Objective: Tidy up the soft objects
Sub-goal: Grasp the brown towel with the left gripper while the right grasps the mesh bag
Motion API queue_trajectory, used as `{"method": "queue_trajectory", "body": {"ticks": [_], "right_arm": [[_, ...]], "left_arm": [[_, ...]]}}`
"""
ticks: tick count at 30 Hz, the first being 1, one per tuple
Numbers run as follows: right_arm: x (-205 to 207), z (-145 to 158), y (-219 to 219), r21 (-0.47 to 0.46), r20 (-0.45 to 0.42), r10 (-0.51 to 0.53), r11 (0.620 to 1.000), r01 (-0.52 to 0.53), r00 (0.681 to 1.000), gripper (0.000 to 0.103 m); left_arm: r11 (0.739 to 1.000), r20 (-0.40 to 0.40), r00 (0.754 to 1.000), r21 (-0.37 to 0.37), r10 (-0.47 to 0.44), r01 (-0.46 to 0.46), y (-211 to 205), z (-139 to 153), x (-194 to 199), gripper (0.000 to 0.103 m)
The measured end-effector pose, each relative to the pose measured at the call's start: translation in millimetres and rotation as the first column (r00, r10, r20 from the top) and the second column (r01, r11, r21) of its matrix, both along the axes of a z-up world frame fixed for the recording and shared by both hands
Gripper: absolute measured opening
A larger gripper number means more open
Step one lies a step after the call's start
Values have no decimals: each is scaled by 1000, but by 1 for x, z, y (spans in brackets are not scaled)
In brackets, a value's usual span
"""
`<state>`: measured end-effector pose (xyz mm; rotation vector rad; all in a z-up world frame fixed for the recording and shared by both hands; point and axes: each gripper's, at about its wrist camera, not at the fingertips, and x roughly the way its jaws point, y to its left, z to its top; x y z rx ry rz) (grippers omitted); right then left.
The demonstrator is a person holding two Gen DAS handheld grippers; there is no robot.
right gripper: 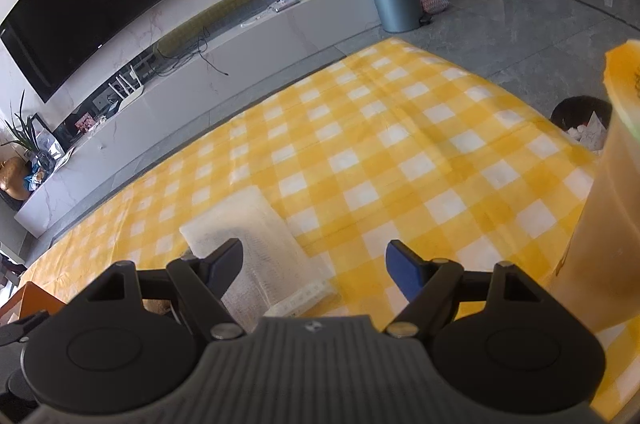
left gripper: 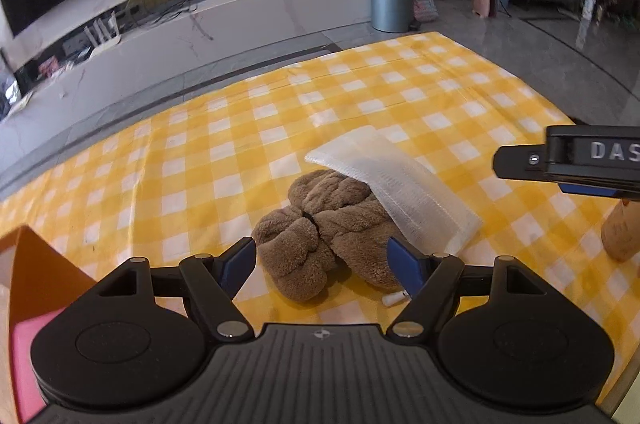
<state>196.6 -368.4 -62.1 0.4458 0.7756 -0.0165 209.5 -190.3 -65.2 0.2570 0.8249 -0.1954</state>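
Approach step: left gripper (left gripper: 322,264), released, straddles the brown plush towel (left gripper: 320,232) under a white mesh pouch (left gripper: 394,191); right gripper (right gripper: 314,262) likewise released; closing comes next.

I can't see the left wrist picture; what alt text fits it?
An open left gripper hovers near a crumpled brown fluffy towel on a yellow-and-white checked tablecloth. A folded white mesh cloth leans on the towel.
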Motion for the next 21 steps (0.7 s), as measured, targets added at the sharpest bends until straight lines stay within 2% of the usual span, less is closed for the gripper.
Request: {"method": "queue_trajectory", "body": {"ticks": [4, 6, 10, 12, 13, 14, 15, 19, 21], "right_arm": [[2, -4, 4, -4, -14, 11, 1000, -11, 1000, 78], [4, -6, 8, 32, -7, 33, 999, -33, 999, 78], [9, -11, 14, 121, 7, 57, 991, -57, 998, 80], [11, -11, 20, 139, 12, 64, 988, -66, 998, 80], [13, -13, 22, 150, 15, 71, 986, -72, 997, 85], [15, -15, 25, 160, 14, 77, 984, -78, 997, 97], [17, -19, 28, 165, 11, 80, 983, -80, 997, 100], [30, -37, 36, 143, -66, 78, 987, -68, 995, 100], [34, -46, 38, 143, -98, 81, 987, -66, 992, 94]], "left_arm": [[993, 28, 997, 92, -77, 74, -9, 7, -2, 88], [984, 29, 991, 126, -132, 127, -15, 10, -1, 88], [961, -29, 980, 190, -197, 199, -26, 5, 8, 88], [957, -52, 979, 206, -199, 206, -28, 1, 15, 88], [956, -64, 978, 209, -198, 207, -29, -1, 19, 88], [955, -75, 978, 210, -197, 208, -28, -3, 23, 88], [954, -89, 976, 210, -198, 213, -28, -5, 27, 88], [954, -112, 980, 236, -165, 187, -26, -15, 39, 88], [959, -104, 986, 238, -132, 154, -24, -17, 43, 88]]}}
